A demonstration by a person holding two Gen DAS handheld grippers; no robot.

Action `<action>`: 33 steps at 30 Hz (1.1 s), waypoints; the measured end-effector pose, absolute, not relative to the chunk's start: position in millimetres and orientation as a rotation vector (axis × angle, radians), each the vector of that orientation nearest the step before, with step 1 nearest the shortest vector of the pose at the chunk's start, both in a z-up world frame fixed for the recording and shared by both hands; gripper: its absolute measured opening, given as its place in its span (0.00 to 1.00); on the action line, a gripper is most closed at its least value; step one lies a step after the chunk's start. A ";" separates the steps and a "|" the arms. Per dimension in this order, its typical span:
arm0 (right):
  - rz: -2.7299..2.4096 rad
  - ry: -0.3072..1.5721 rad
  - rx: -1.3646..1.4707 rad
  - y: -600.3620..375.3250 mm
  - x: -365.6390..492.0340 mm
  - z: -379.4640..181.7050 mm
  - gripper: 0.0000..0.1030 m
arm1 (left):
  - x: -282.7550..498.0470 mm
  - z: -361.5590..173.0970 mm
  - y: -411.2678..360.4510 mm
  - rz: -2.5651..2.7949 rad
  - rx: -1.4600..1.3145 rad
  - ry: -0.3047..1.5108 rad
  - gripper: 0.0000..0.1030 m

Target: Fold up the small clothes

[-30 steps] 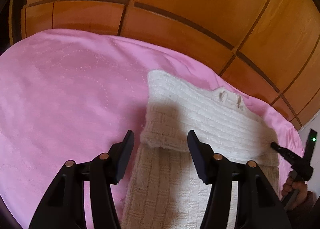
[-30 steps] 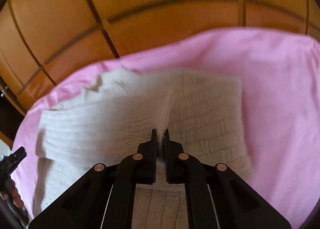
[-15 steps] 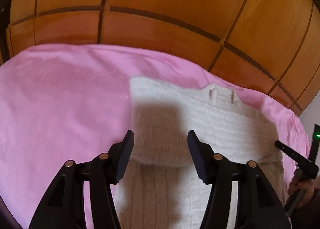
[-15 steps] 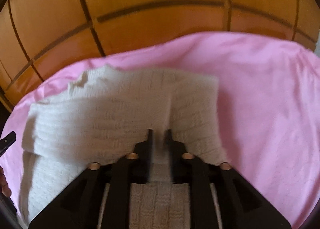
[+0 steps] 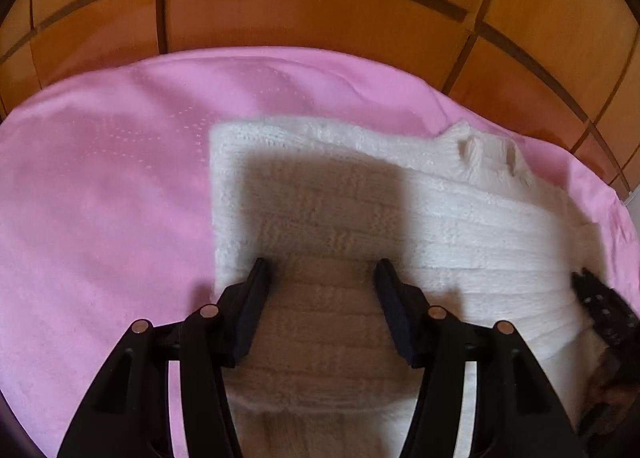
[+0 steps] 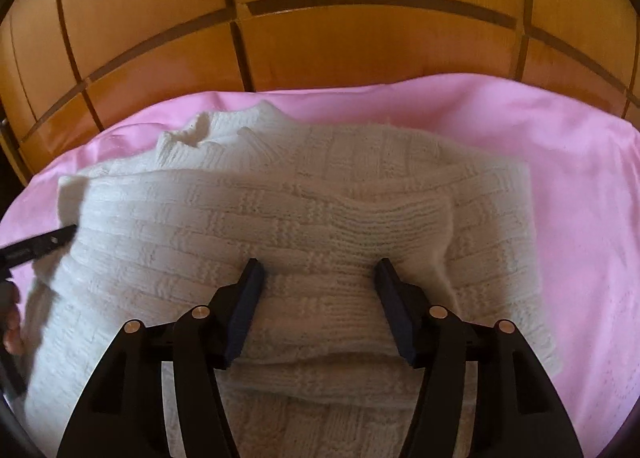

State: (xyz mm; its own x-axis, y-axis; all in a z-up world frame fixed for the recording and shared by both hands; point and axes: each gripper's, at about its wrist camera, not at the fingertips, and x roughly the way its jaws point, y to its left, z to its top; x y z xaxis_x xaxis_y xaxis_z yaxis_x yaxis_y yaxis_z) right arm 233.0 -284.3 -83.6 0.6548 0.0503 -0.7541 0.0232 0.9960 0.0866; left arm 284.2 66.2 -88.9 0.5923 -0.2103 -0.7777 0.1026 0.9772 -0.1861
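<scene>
A cream knitted sweater (image 5: pixel 460 218) lies folded on a pink sheet (image 5: pixel 100 198), its collar at the far side near the wooden panel. It also fills the middle of the right wrist view (image 6: pixel 320 210), with a sleeve cuff (image 6: pixel 404 214) folded across its body. My left gripper (image 5: pixel 322 270) is open and empty, low over the sweater's left part. My right gripper (image 6: pixel 318 270) is open and empty, just over the folded sleeve. The right gripper's tip shows at the right edge of the left wrist view (image 5: pixel 600 306). The left gripper's tip shows at the left edge of the right wrist view (image 6: pixel 36 246).
A wooden panelled board (image 6: pixel 320 18) stands along the far side of the bed. Pink sheet lies bare to the left of the sweater in the left wrist view and to its right in the right wrist view (image 6: pixel 580 218).
My right gripper was shut on the sleeve and has opened, leaving the sleeve lying across the sweater. My left gripper has stayed open and moved right and forward over the sweater.
</scene>
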 end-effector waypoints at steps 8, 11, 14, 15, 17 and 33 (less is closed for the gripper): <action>0.025 0.841 0.110 -287.2 231.3 -83.3 0.58 | 253.6 -58.8 66.8 -0.100 -0.149 0.876 0.54; 0.027 0.840 0.110 -286.2 229.2 -81.2 0.64 | 227.2 -40.5 66.1 -0.077 -0.124 0.833 0.64; 0.036 0.854 0.100 -280.5 223.5 -72.8 0.86 | 201.2 -23.3 69.1 -0.082 -0.116 0.795 0.66; 0.038 0.858 0.101 -279.5 220.6 -70.4 0.87 | 196.0 -20.9 69.4 -0.078 -0.109 0.790 0.67; 0.047 0.861 0.115 -277.0 208.7 -62.9 0.87 | 177.4 -14.3 72.9 -0.073 -0.100 0.779 0.67; -0.012 0.952 0.173 -308.3 97.0 -62.7 0.89 | 102.1 -15.9 95.4 -0.053 -0.119 0.792 0.73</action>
